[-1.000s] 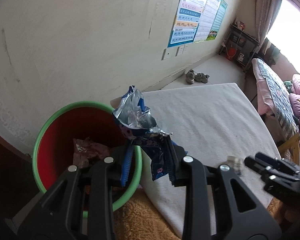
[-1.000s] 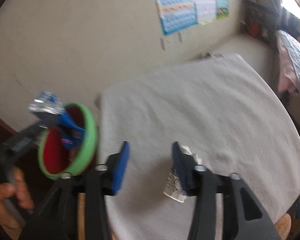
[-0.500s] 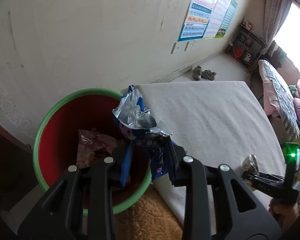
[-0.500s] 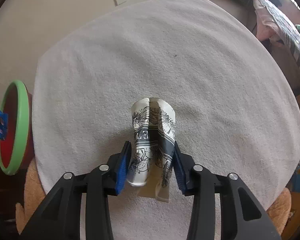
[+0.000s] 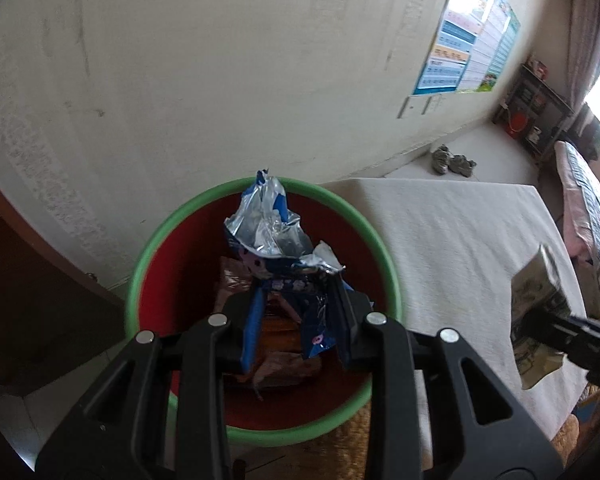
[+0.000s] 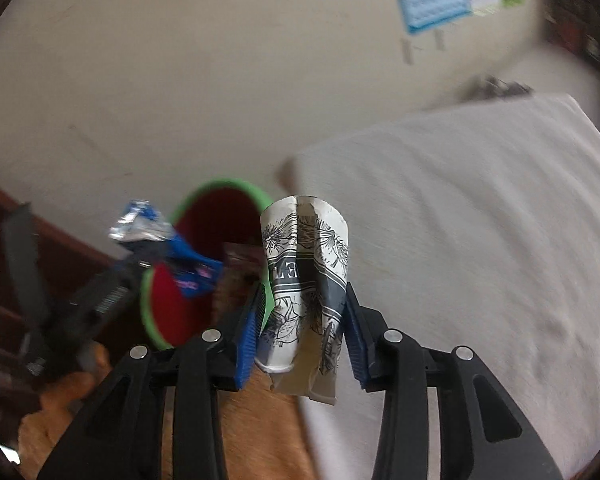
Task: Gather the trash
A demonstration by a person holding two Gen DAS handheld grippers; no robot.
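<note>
Lifted off the bed, crushed cup [image 6: 306,280] sits clamped between right fingers [image 6: 250,326].

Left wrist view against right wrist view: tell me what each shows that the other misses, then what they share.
Only the left wrist view looks down into the bin, showing wrappers at its bottom. Only the right wrist view shows the printed pattern on the crushed paper cup sharply, squeezed in the right gripper. Both show the bin, the cup, the white blanket and the blue snack bag in the left gripper.

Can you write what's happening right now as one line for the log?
left gripper: shut on blue wrapper, over red bin | right gripper: shut on crushed paper cup, nearing bin
</note>
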